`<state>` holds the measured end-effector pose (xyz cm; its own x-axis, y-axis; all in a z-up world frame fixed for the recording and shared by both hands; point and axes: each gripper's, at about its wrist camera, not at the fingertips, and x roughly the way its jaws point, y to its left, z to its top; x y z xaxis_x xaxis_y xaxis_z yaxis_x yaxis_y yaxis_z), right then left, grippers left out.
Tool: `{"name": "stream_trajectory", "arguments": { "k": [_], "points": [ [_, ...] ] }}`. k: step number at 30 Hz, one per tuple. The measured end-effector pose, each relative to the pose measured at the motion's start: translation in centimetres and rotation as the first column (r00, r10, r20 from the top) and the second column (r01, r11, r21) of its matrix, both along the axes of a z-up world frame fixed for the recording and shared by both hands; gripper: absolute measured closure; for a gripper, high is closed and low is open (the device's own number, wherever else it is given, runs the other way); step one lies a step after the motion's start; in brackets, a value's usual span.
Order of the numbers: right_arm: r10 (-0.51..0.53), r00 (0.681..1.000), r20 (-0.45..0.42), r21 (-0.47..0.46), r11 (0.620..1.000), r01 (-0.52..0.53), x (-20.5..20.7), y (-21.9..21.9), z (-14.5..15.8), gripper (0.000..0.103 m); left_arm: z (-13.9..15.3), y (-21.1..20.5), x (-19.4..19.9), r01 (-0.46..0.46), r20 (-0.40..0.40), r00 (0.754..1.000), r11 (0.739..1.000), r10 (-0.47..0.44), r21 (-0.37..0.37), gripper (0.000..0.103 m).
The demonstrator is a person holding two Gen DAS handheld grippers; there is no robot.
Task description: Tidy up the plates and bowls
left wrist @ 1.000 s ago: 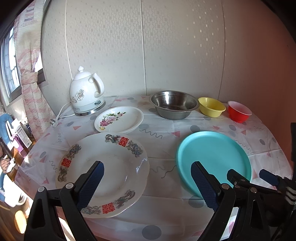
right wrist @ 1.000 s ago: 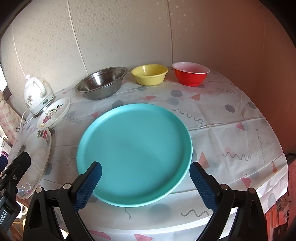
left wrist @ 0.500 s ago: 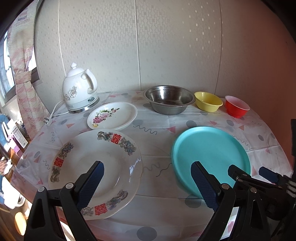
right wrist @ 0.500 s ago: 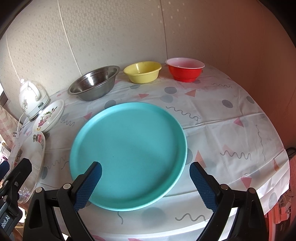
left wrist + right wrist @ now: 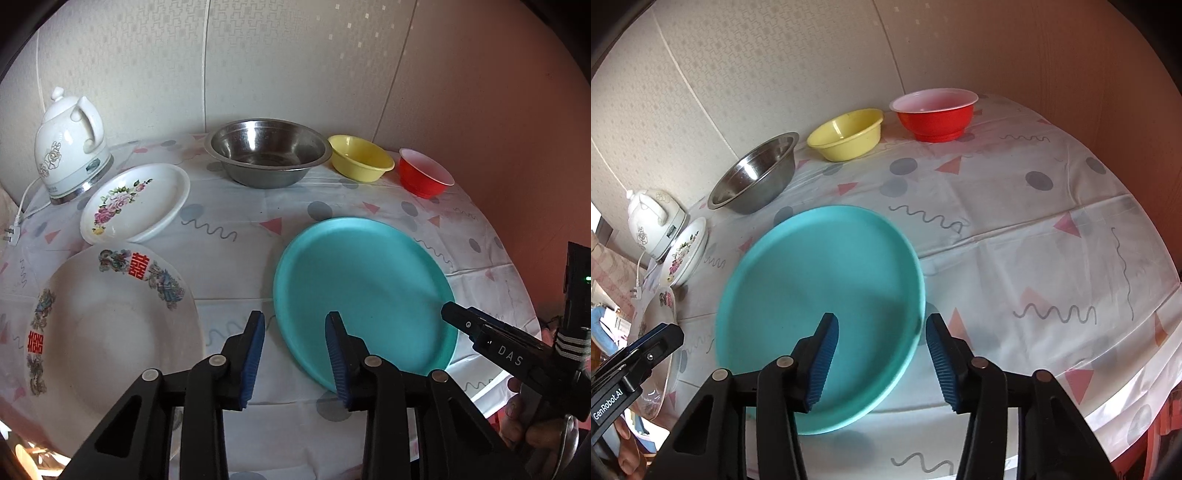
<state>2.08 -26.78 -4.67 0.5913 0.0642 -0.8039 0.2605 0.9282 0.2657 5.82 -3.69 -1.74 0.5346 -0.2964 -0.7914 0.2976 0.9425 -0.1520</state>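
The turquoise plate (image 5: 820, 291) lies flat on the counter (image 5: 1034, 206); the right tongs (image 5: 882, 350) straddle its near right rim, jaws apart and closing, pads clear of it; the left tongs (image 5: 293, 354) hang over its near left rim, closing too, holding nothing; their bodies read "GenRobot.AI" and "DAS"; three plates, counting the large double-happiness plate (image 5: 110, 325) and the small floral plate (image 5: 136, 201); three bowls: steel (image 5: 267, 151), yellow (image 5: 360, 162), red (image 5: 424, 177); one kettle (image 5: 70, 147).

The right gripper (image 5: 882, 354) is hovering over the near right rim of the teal plate (image 5: 812, 288), its jaws closing with that rim between them, not yet pressing.
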Motion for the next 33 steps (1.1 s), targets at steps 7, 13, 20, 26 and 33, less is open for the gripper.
{"name": "stream_trajectory", "arguments": {
  "k": [7,13,20,26,33],
  "points": [
    [-0.027,0.999,-0.034,0.032,0.999,0.028,0.4,-1.7,-0.8,0.065,-0.6,-0.3,2.9,0.038,-0.075,0.997,0.999,-0.037,0.015,0.077],
    [0.017,0.998,-0.054,0.023,1.0,-0.016,1.2,-1.3,-1.0,0.074,-1.5,-0.7,5.0,0.068,-0.112,0.992,0.996,-0.061,0.055,0.091],
    [0.067,0.995,-0.077,-0.017,0.998,-0.068,2.5,-0.8,-0.9,0.076,-3.6,-1.6,7.2,0.088,-0.167,0.984,0.99,-0.069,0.107,0.091],
    [0.103,0.99,-0.098,-0.052,0.993,-0.109,3.3,-0.6,-0.9,0.081,-4.5,-2.1,7.7,0.114,-0.155,0.984,0.982,-0.09,0.152,0.093],
    [0.145,0.983,-0.112,-0.011,0.989,-0.147,4.6,0.0,-0.9,0.087,-4.3,-0.7,9.0,0.066,-0.148,0.988,0.984,-0.041,0.166,0.094]
  ]
}}
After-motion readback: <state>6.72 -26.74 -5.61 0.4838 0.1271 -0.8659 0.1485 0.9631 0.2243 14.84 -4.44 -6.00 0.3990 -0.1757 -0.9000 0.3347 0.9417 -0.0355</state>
